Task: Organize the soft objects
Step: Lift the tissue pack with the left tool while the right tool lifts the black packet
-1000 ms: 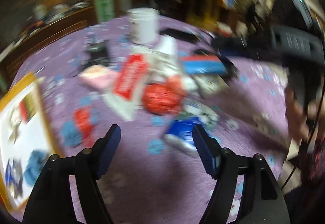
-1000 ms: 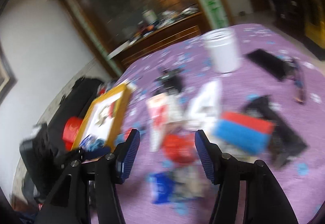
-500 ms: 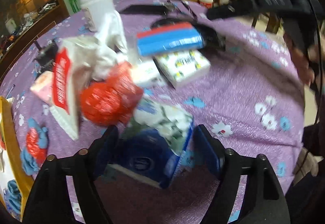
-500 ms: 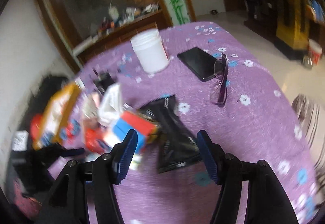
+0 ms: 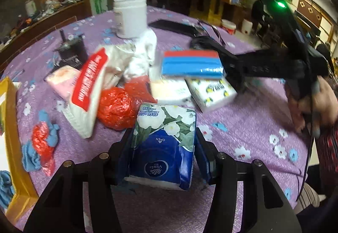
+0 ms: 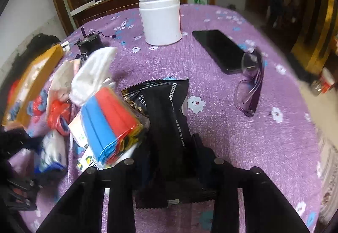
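Two grippers were closing, one soft pack between each pair of jaws.
The left gripper (image 5: 163,153) pinched one blue tissue pack (image 5: 163,144); the right gripper (image 6: 169,148) squeezed one black pouch (image 6: 166,114), both on the purple tablecloth (image 6: 243,137) beside one white jar (image 6: 160,19).

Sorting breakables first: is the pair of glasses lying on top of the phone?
No, the glasses lie on the tablecloth beside the phone.

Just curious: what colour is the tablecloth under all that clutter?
The tablecloth is purple with small white and blue flowers, clearest in the right wrist view.
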The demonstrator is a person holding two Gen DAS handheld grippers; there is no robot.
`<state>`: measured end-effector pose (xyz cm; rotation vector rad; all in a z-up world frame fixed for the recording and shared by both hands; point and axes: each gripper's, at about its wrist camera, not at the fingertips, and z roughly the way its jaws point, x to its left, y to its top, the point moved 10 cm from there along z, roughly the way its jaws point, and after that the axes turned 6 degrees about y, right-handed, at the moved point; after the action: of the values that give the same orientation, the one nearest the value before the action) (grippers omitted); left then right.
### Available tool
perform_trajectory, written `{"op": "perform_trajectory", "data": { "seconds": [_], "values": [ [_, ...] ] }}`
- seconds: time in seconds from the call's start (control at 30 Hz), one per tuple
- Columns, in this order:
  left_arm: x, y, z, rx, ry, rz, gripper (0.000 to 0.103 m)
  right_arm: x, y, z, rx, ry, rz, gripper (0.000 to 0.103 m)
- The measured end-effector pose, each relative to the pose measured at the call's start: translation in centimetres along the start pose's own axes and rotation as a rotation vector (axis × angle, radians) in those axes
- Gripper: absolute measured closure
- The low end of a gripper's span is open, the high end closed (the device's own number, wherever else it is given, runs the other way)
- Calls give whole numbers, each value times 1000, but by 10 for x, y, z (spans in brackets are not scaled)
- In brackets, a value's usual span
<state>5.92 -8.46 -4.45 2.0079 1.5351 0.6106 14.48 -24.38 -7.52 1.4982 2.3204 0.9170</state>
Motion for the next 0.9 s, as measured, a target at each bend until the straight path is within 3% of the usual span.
{"op": "perform_trajectory", "data": {
  "seconds": [0.13,0.3,0.63,0.9],
  "values": [
    [6,6,-8,-58,28,-25,51,-8,-6,-41,-130,-78,95,76],
    [13,17,-21,-138,62,-38,50,-11,-6,-78,-233,-89,179,76],
    [44,39,-40,-273,219,-53,50,57,3,-76,-200,-162,-7,76],
    [51,38,-51,-308,270,-56,50,87,5,-79,-223,-228,-111,76]
  ]
}}
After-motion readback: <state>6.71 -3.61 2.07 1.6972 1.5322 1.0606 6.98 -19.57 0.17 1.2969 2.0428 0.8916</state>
